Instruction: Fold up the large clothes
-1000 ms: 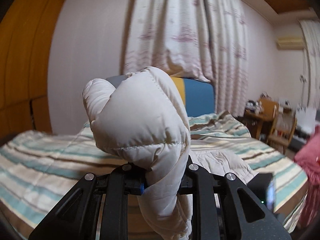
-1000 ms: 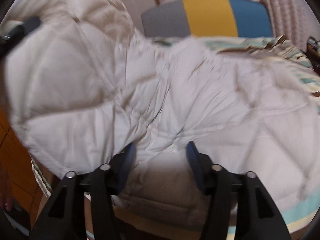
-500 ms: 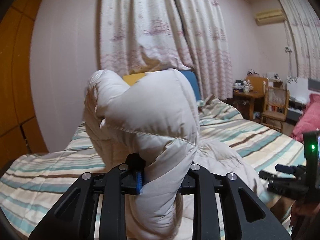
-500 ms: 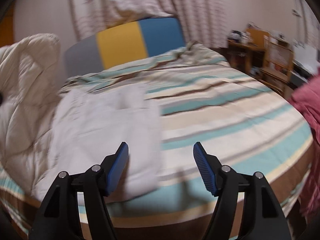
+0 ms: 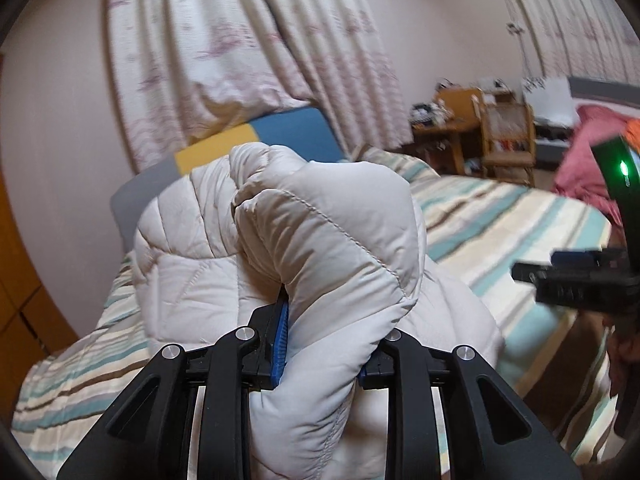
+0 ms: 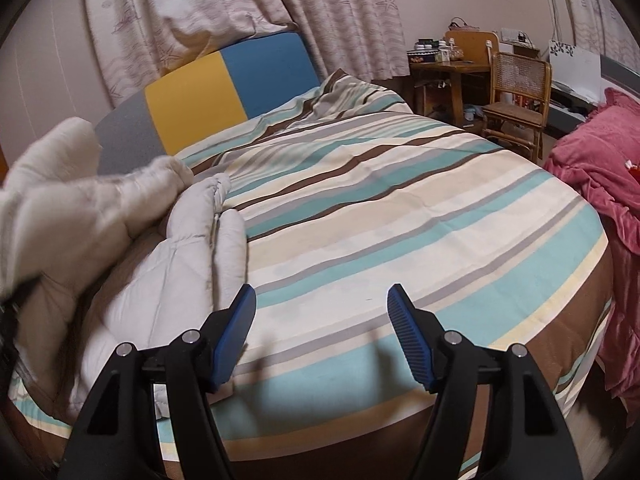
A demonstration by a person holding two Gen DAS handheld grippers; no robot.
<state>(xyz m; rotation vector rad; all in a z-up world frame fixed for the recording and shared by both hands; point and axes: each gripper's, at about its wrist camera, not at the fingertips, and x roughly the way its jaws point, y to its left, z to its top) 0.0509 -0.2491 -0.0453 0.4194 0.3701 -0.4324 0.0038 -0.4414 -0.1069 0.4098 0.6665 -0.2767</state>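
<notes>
Both cameras look forward along their grippers, tilted down over the striped bed [image 6: 400, 216] toward the curtained far wall. The left view sits close behind the bunched white jacket [image 5: 320, 248]. Both share the headboard [image 6: 224, 92] and the far-right chair [image 6: 516, 96].

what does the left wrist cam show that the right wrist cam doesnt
Only the left wrist view: the left gripper shut on a bunched fold of the quilted jacket, plus the right gripper seen from the side at the frame's right edge.

Only the right wrist view: the right gripper with jaws open and empty over the striped bedspread, and the jacket's sleeve end lying on the bed.

Both: the jacket, bedspread, colour-block headboard, curtains, wooden chair.
</notes>
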